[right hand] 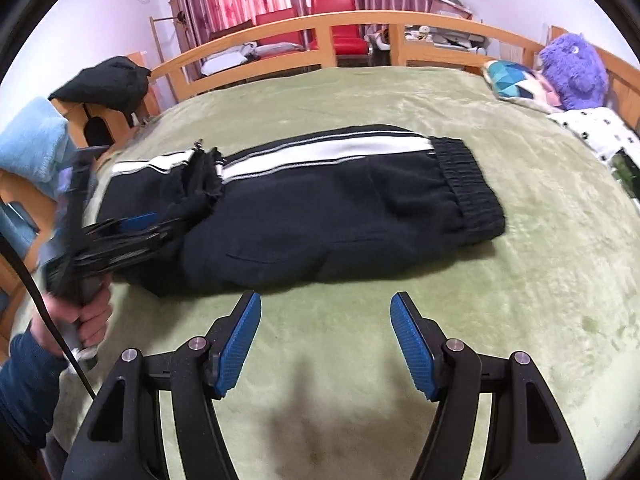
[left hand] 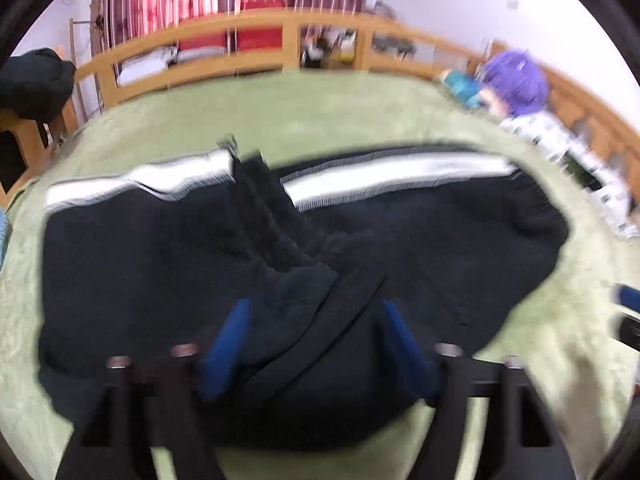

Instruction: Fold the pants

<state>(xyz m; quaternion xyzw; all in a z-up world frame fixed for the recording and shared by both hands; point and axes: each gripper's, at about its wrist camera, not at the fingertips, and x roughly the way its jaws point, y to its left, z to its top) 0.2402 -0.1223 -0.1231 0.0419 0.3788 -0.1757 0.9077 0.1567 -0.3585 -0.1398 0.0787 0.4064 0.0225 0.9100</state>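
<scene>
Black pants (right hand: 320, 208) with white stripe lie folded on green blanket (right hand: 520, 300). Left gripper (left hand: 312, 344) over pants, fingers apart, nothing clamped. Right gripper (right hand: 326, 344) beside pants, fingers apart, empty.

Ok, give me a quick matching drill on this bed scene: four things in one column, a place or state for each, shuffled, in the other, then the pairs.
Things:
1. pants
2. right gripper
3. purple plush toy
4. black garment

Places or states:
A. open over bare green blanket
B. far right, by the headboard
C. folded, white stripe along the far edge
D. draped on wooden furniture left of the bed

Pairs: 1-C, 2-A, 3-B, 4-D
</scene>
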